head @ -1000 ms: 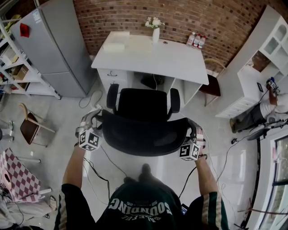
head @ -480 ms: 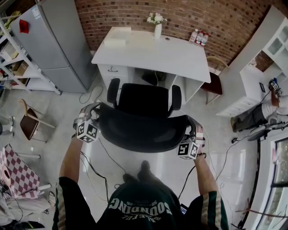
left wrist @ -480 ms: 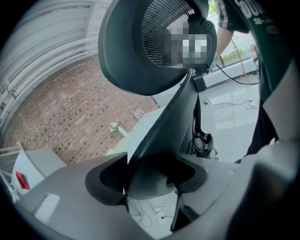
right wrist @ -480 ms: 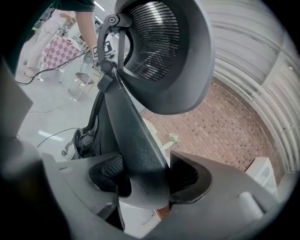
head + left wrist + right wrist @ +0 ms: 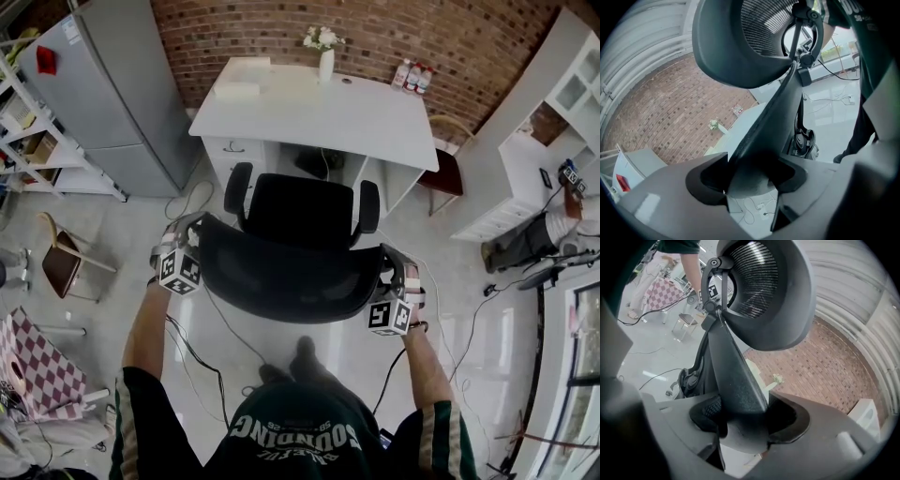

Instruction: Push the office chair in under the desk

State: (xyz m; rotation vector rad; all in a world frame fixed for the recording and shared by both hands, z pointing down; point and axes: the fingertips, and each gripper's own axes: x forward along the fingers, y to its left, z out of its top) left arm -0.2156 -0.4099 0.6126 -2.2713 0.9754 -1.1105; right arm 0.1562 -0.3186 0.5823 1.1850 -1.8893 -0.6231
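Observation:
A black office chair point(image 5: 298, 211) stands in front of the white desk point(image 5: 366, 127), its seat facing the desk's knee space. Its mesh backrest point(image 5: 286, 281) is nearest me. My left gripper point(image 5: 197, 230) is shut on the backrest's left edge. My right gripper point(image 5: 391, 261) is on the right edge, and its jaws are closing on it. In the left gripper view the backrest's rim point(image 5: 764, 126) runs down between the left gripper's point(image 5: 747, 176) jaws. In the right gripper view the rim point(image 5: 733, 376) sits the same way in the right gripper point(image 5: 743, 420).
A grey fridge point(image 5: 112, 94) and open shelves point(image 5: 28, 141) stand left of the desk. A wooden chair point(image 5: 61, 267) is at the left. A vase point(image 5: 324, 58) and bottles point(image 5: 412, 80) sit on the desk. Cables point(image 5: 220, 337) cross the floor. White cabinets point(image 5: 553, 141) and a person point(image 5: 539, 234) are at the right.
The chair has rolled a little toward the desk. My left gripper has moved forward with the backrest's left edge, and the right one has barely shifted.

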